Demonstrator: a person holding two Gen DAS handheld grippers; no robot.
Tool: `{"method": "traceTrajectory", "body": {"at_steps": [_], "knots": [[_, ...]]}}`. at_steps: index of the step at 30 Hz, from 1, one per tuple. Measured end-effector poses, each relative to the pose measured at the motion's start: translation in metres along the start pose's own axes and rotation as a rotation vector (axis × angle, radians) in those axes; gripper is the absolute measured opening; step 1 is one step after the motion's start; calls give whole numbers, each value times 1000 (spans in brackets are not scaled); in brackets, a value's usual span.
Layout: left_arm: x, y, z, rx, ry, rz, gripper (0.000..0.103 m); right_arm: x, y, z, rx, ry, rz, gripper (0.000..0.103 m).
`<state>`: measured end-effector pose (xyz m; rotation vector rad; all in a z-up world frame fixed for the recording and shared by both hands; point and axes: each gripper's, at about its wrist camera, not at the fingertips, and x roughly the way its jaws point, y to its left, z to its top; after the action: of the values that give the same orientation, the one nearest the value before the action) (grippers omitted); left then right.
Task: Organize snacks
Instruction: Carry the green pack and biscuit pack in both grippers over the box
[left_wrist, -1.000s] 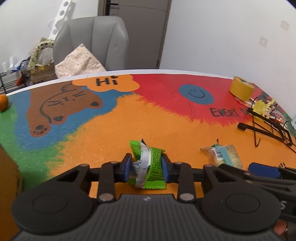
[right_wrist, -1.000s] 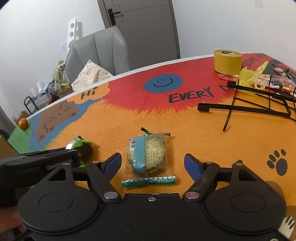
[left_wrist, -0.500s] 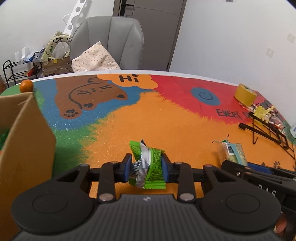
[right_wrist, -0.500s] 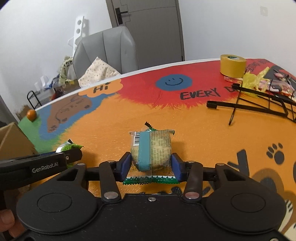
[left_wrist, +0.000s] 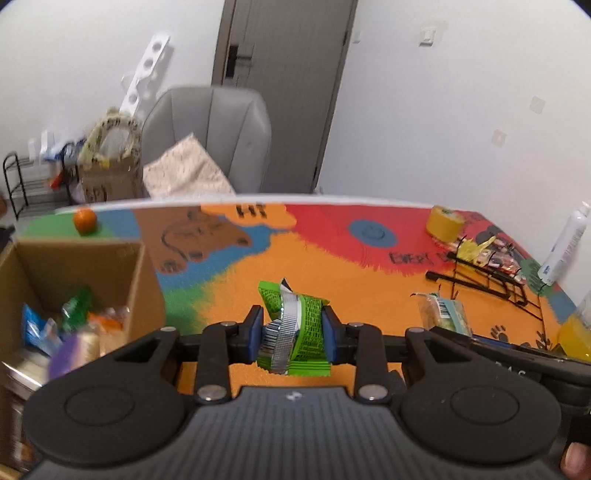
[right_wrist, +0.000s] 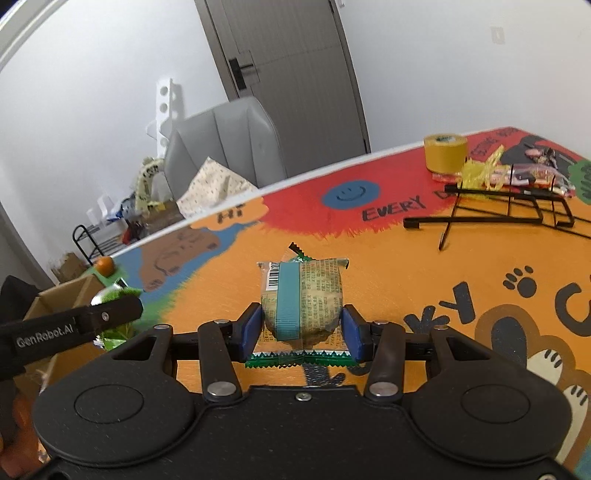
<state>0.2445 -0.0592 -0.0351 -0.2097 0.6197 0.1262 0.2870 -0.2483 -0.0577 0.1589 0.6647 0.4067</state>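
My left gripper (left_wrist: 292, 330) is shut on a green and silver snack packet (left_wrist: 295, 326) and holds it above the colourful table mat, just right of an open cardboard box (left_wrist: 142, 280) with several snacks inside. My right gripper (right_wrist: 302, 330) is shut on a clear-wrapped cake with a teal band (right_wrist: 303, 299), lifted off the mat. The cake also shows in the left wrist view (left_wrist: 445, 314). The left gripper arm with the green packet (right_wrist: 114, 295) shows at the left of the right wrist view, near the box (right_wrist: 62, 295).
An orange fruit (left_wrist: 85, 220) sits behind the box. A yellow tape roll (right_wrist: 445, 153), yellow wrappers (right_wrist: 480, 171) and a black wire rack (right_wrist: 509, 210) lie at the right. A white bottle (left_wrist: 561, 243) stands at the far right edge. A grey chair (left_wrist: 207, 140) stands behind the table.
My right gripper closed on the cake and lifted it. My left gripper rose and moved left with the green packet, bringing the cardboard box into view.
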Motion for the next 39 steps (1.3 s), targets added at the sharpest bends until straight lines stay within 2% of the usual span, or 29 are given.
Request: {"method": "traceTrajectory", "body": {"at_steps": [9,21,35,39], "knots": [[-40,12,9,7,-39,-45,32,-29,12,4,-3,-56,43,45],[-71,48,20,31,-16,-66,32,-40,34,8,-36,-59,129,45],[-104,115,13,8,4,32,32,-37,65,4,-82,-39,233,45],[-106,135,10,-30,12,60,32,-34,75,3,-92,-31,253,45]]}}
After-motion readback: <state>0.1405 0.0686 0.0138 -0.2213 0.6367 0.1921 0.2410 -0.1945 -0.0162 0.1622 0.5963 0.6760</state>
